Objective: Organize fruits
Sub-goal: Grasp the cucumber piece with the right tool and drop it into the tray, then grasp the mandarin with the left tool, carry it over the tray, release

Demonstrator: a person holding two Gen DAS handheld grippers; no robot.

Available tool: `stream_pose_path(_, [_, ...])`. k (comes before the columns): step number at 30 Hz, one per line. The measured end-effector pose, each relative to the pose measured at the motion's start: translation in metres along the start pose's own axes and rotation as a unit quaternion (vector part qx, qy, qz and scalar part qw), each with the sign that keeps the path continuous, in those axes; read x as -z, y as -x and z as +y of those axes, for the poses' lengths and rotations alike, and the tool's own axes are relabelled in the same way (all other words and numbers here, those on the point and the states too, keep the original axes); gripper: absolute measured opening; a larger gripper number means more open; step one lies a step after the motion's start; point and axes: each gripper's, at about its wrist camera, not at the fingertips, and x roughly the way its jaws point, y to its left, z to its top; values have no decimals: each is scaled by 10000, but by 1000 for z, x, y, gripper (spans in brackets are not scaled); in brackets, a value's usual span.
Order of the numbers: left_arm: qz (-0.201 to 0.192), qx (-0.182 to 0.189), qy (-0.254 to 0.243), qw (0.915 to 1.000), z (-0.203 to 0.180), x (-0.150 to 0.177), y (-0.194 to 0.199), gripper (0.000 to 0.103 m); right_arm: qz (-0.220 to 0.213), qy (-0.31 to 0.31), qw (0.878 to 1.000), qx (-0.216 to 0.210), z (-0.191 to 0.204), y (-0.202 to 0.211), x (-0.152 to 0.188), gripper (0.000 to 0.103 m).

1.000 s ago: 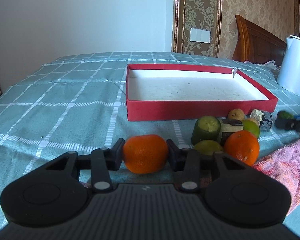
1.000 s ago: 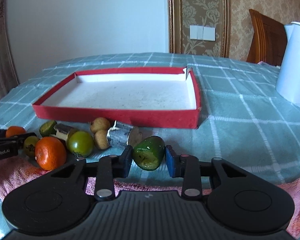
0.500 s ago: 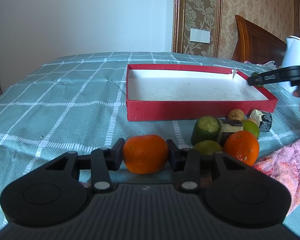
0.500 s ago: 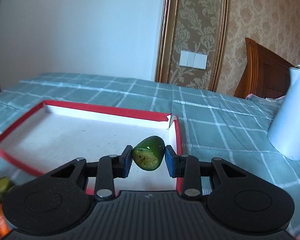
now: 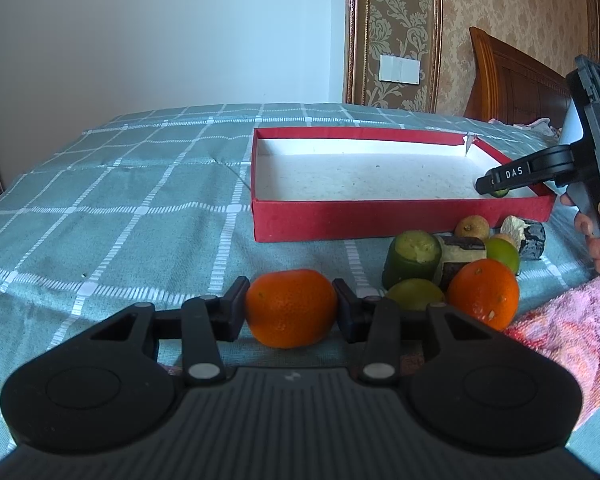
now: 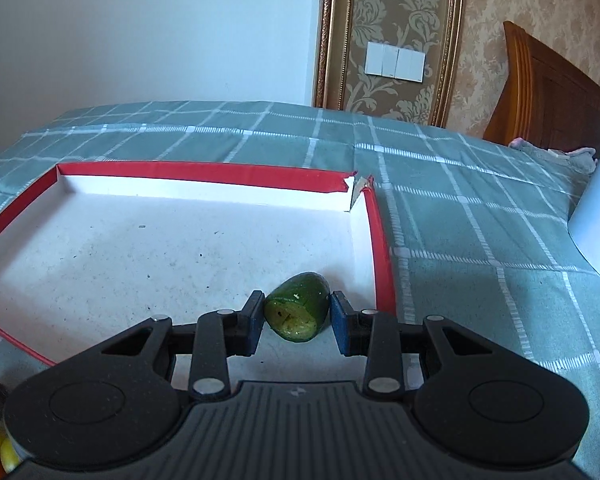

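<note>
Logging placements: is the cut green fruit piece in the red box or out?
In. The cut green fruit piece rests on the red box floor, between the opening right gripper jaws.

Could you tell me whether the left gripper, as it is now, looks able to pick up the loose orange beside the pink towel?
Probably not yet: the left gripper is shut on an orange, so it cannot take the loose orange by the pink towel.

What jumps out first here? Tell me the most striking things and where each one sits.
The red tray, white inside, lies on the green checked cloth. The right tongs are opening around a cut green fruit in the tray's near right corner. The left tongs grip an orange in front of the tray, left of a small fruit pile.
</note>
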Motion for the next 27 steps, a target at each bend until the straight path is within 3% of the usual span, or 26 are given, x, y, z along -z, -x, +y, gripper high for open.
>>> stream_pose_path(4, [-1, 1, 2, 10000, 0, 0, 0, 41, -165, -80, 9998, -78, -3, 7, -1, 67])
stream_pose_path(6, [-1, 1, 2, 10000, 0, 0, 0, 41, -387, -186, 9990, -88, -6, 17, -1, 74])
stream_pose_path(15, [-10, -17, -26, 10000, -1, 1, 0, 41, -1037, -750, 9918, 57, -30, 61, 21, 85])
stream_pose_path(20, [-15, -34, -51, 10000, 0, 1, -1, 40, -1030, -1191, 9875, 29, -42, 70, 36, 88])
stream_pose_path(27, [-52, -123, -164, 9998, -4, 1, 0, 40, -835, -1004, 9910, 295, -37, 73, 52, 89])
